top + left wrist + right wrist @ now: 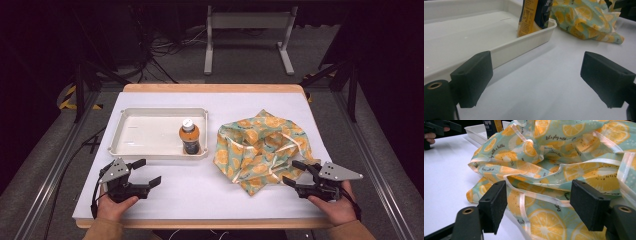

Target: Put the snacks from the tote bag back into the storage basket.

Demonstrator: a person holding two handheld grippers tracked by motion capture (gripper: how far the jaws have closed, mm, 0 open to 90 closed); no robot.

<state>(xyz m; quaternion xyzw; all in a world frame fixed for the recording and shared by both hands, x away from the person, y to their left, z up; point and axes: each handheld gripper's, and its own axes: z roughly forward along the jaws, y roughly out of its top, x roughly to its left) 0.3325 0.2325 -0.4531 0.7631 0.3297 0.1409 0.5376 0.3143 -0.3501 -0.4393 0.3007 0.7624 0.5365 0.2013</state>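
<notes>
Right gripper (296, 172) at table's near right edge, jaws wide apart, empty, tips over bag (262, 148) hem, left gripper (145, 172) near left, jaws spread, holding nothing, just before tray (150, 151) with bottle (189, 137)

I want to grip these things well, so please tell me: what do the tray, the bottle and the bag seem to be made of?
The tray looks like hard white plastic: smooth, slightly glossy, with a moulded rounded rim. The bottle seems to be plastic with a printed glossy label and a white cap; its exact material is not certain. The bag appears to be thin coated fabric or plastic sheet, crumpled in soft folds, with an orange-slice print and shiny pale ribbon trim.
</notes>
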